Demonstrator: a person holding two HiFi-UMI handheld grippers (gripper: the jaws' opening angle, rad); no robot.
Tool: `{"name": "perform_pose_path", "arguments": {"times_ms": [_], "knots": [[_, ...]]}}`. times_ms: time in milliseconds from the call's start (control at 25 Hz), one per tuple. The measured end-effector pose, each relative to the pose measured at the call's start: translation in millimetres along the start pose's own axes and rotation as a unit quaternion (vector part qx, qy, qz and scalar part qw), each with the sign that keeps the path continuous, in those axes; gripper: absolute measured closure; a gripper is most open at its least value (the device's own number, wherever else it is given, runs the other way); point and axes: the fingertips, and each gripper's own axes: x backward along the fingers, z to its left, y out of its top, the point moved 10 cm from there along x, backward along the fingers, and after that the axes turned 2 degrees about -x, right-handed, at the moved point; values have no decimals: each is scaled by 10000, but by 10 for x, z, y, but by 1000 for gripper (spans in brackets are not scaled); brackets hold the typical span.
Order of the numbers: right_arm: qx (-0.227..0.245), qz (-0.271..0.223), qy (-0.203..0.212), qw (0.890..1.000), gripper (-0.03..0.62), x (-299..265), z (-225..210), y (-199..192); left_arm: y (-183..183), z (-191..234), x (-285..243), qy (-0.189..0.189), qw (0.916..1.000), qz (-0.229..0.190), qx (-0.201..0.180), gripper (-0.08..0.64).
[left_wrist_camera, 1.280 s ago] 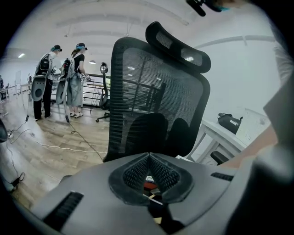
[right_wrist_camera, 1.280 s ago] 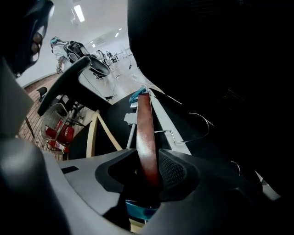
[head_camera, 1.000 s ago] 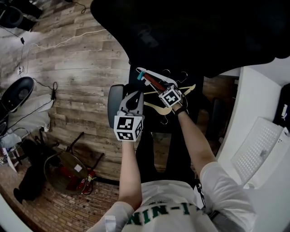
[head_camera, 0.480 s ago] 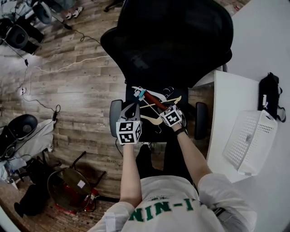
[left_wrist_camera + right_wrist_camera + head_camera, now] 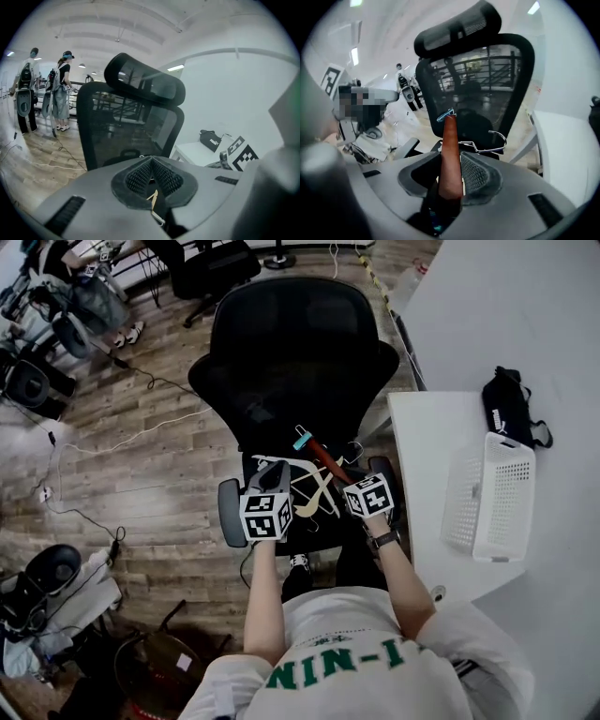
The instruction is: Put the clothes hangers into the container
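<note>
Above the seat of the black office chair (image 5: 291, 362) I hold both grippers side by side. My right gripper (image 5: 345, 476) is closed narrowly on a reddish-brown wooden hanger (image 5: 450, 136), which sticks out ahead of its jaws. A metal hook (image 5: 490, 143) shows just beyond its right jaw. My left gripper (image 5: 278, 469) has its jaws nearly together and pinches a pale wooden hanger (image 5: 153, 198) deep between the pads. The white basket (image 5: 511, 486) stands on the white table (image 5: 422, 427), well apart to the right of my right gripper. A black bag (image 5: 511, 401) lies just beyond it.
</note>
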Motion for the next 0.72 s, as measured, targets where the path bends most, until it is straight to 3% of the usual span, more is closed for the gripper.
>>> {"name": "perform_pose_path", "arguments": {"times_ms": [80,400,520,720], "knots": [[-309,-176,-69,9993,445,342,-88,27,168,-194,8,-239,9994,-105,-216,546],[-43,-731,-864,9936,445,1648,-364,137,781,-1006,-177,-1097,9884,-407,-963,546],[25,-850,-1164,9896,445,2053,-473,110,942,-1306,-279,-1403,9818,-490,-1186,546],[-244,-1244,-1528,9801,445,2699,-729,-23,1127,-1870,-461,-2072,9650,-537,-1514,546]]}}
